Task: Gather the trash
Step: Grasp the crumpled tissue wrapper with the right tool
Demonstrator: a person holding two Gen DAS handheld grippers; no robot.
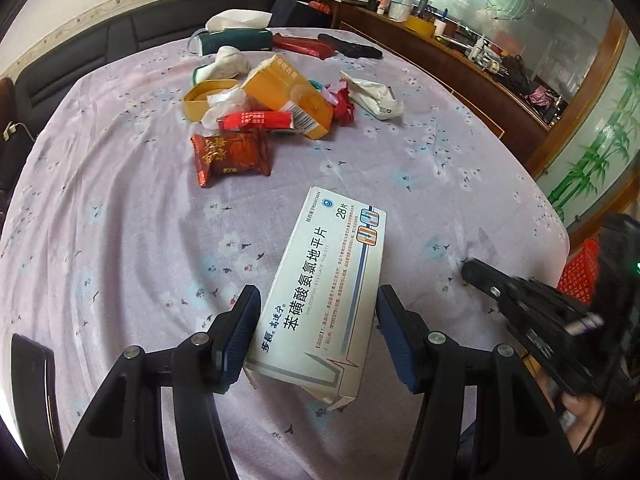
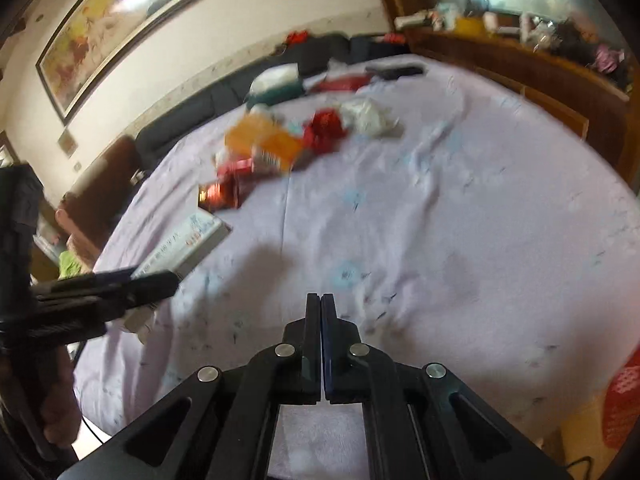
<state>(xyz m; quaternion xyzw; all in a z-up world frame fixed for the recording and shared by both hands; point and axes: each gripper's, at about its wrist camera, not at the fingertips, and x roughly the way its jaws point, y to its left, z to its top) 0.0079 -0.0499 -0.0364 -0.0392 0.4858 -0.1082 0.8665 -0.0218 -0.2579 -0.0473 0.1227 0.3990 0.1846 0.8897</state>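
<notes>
Round table (image 1: 120,208) under lilac cloth fills the frame. Trash pile sits upper centre: orange box (image 1: 288,94), red snack packet (image 1: 230,154), crumpled white wrapper (image 1: 374,98). White pill box (image 1: 328,280) lies lower centre, its near end between my left gripper (image 1: 316,332) fingers. They stand apart; whether the pads touch its sides I can't tell. Right gripper (image 2: 321,312) is lower centre of its own view, fingers pressed together, empty. I'd centre on the box, close gently since the card looks crushable, then lift straight. Red basket (image 1: 580,276) at right edge looks like the bin.
</notes>
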